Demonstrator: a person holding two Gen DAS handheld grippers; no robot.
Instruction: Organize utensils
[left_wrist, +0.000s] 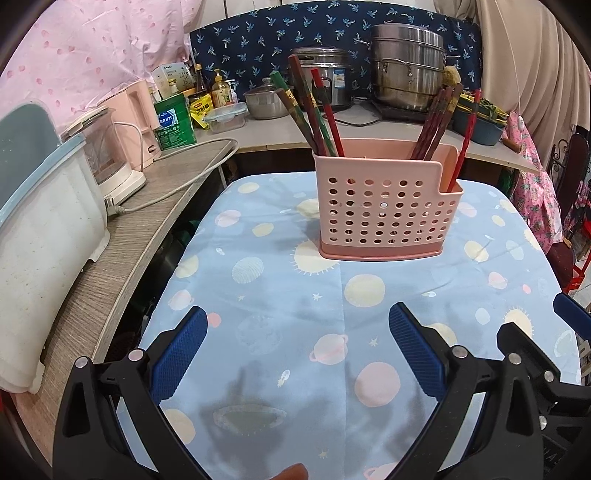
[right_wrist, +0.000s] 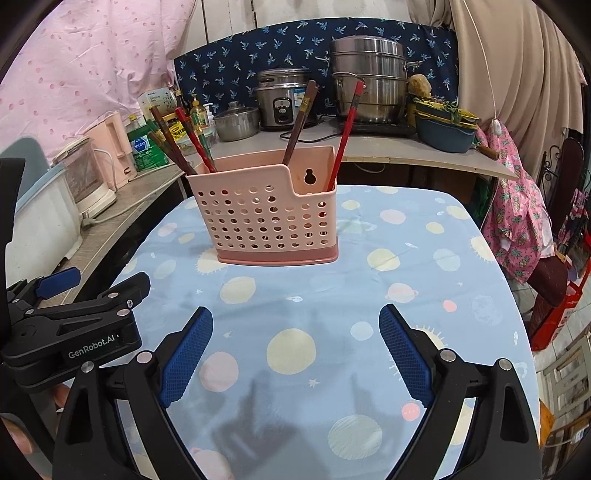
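Observation:
A pink perforated utensil holder (left_wrist: 384, 206) stands upright on the blue planet-print table (left_wrist: 280, 295); it also shows in the right wrist view (right_wrist: 266, 218). Several chopsticks (left_wrist: 314, 110) lean in its left end, more (left_wrist: 439, 122) in its right end, one red stick (left_wrist: 467, 136) in the low right corner. In the right wrist view, chopsticks (right_wrist: 184, 144) lean left and two (right_wrist: 321, 125) stand right. My left gripper (left_wrist: 297, 321) is open and empty, well short of the holder. My right gripper (right_wrist: 295, 321) is open and empty; the left gripper (right_wrist: 66, 314) sits beside it.
A wooden counter (left_wrist: 140, 221) runs along the left with a white appliance (left_wrist: 44, 229), a blender and a loose power cord (left_wrist: 177, 184). The back counter holds steel pots (left_wrist: 406, 66), a rice cooker (right_wrist: 284, 99), bottles and a blue basin (right_wrist: 443, 133). Cloth hangs at the right (right_wrist: 517, 214).

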